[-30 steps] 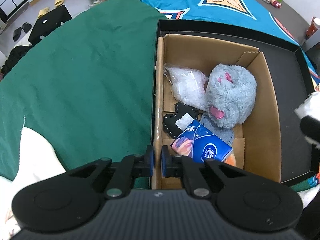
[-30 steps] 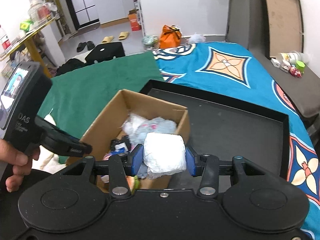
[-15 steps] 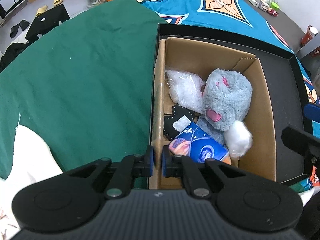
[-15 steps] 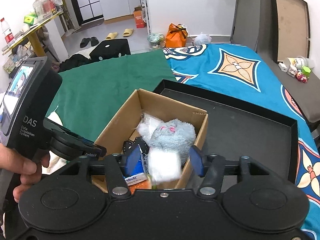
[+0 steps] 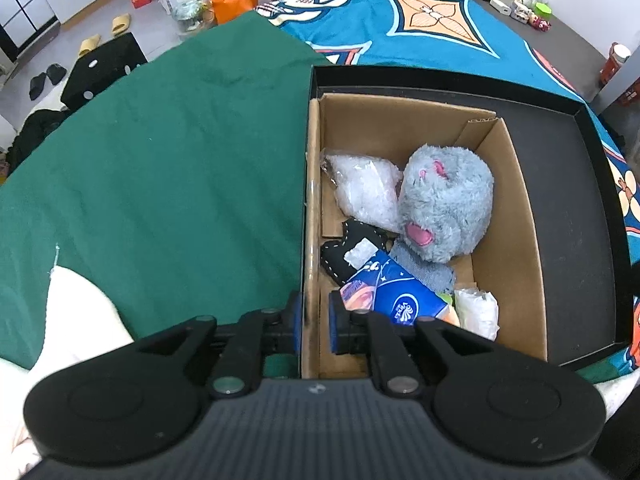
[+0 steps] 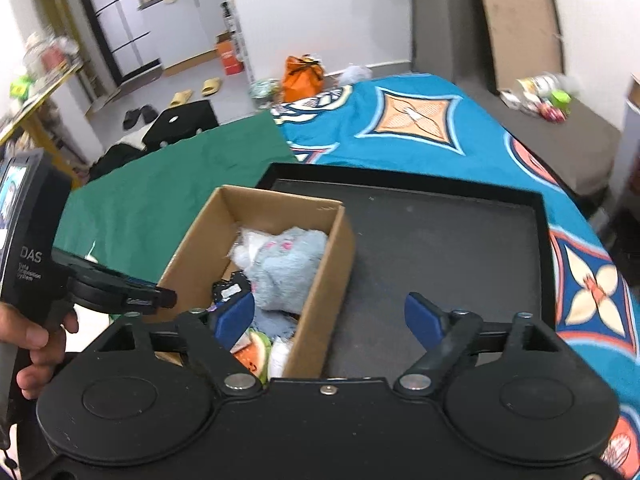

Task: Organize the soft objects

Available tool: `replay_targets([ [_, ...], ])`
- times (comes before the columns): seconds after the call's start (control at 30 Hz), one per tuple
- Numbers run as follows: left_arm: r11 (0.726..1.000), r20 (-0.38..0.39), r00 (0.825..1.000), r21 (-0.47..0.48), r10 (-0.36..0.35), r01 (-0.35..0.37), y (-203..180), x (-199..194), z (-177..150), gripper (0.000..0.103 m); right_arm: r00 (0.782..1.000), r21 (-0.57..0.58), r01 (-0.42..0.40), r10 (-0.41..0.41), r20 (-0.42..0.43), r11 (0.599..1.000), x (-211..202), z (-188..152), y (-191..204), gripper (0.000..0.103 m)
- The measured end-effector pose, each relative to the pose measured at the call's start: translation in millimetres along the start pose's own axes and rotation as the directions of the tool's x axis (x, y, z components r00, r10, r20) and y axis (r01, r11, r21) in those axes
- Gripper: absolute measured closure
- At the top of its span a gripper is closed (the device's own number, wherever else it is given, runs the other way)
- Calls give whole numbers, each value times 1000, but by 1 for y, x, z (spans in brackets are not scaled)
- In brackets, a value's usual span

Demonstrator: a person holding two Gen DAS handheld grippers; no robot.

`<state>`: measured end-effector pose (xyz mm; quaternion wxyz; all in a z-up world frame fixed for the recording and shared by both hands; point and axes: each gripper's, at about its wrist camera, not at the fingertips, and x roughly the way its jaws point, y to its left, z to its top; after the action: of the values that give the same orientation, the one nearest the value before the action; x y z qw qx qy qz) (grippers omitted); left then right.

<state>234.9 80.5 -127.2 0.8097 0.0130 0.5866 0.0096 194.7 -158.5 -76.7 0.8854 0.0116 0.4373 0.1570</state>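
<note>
A cardboard box [image 5: 516,216] stands in a black tray [image 5: 576,216]. In it lie a grey plush toy [image 5: 448,204], a clear plastic bag [image 5: 364,192], a black stitched cushion [image 5: 340,254], a blue tissue pack [image 5: 396,300] and a white soft packet [image 5: 478,312]. My left gripper [image 5: 312,326] is shut on the box's left wall near the front corner. My right gripper [image 6: 330,316] is open and empty above the box's right wall [image 6: 328,292]. The plush [image 6: 288,264] and the white packet [image 6: 280,356] also show in the right wrist view.
The tray [image 6: 440,248] lies on a bed with a green cloth [image 5: 160,168] on the left and a blue patterned cover [image 5: 420,20] behind. The left handheld unit [image 6: 28,252] is at the left of the right wrist view. Floor clutter lies beyond the bed.
My right gripper opened and let go of the white soft packet, which dropped into the box's near right corner. The right gripper then drew back and rose. The left gripper kept its hold.
</note>
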Motion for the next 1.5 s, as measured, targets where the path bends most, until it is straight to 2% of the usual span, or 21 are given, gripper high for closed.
replay_targets([
  [0.13,1000,16,1000,-16,-13,14,-2,-12,0,83,1000,55,15,-16,4,998,-5,-6,-16,12],
  [0.2,1000,30,1000,-12,-5,5,-7,-20,0,77,1000,82,12,-12,5,997,-8,-8,-25,10],
  [0.27,1000,55,998,5,16,-16,-13,-28,0,60,1000,108,10,-11,7,994,-11,-11,-32,8],
  [0.33,999,73,997,15,30,-31,-19,-37,-1,51,1000,126,16,-18,11,992,-13,-12,-38,6],
  [0.47,1000,75,997,-6,1,-1,-26,-47,0,43,1000,147,6,-9,20,989,-20,-16,-47,0],
  [0.53,1000,77,997,3,7,-8,-32,-52,-1,42,1000,158,-8,4,28,987,-24,-17,-52,0],
  [0.6,1000,79,997,12,4,-5,-37,-58,-2,37,999,170,-21,16,31,985,-28,-18,-57,0],
  [0.73,1000,84,996,1,30,-30,-45,-72,-4,20,998,212,-51,43,40,976,-36,-20,-70,0],
  [0.77,1000,87,996,5,25,-26,-46,-76,-5,13,998,226,-51,43,39,973,-37,-20,-73,0],
  [0.83,1000,95,995,4,20,-20,-49,-84,-7,7,999,220,-30,21,43,975,-41,-20,-75,0],
  [0.97,1000,115,993,-7,2,-1,-53,-100,-11,1,999,234,-35,27,37,972,-48,-21,-81,0],
  [1.17,1000,161,987,-2,-2,2,-60,-128,-16,1,998,272,-54,41,53,961,-65,-22,-87,0],
  [1.3,999,182,983,-12,-31,33,-60,-144,-20,1,998,264,-33,16,66,964,-80,-19,-87,0],
  [1.5,1000,222,975,9,-29,28,-60,-168,-26,1,997,251,0,-18,68,968,-99,-17,-83,0],
])
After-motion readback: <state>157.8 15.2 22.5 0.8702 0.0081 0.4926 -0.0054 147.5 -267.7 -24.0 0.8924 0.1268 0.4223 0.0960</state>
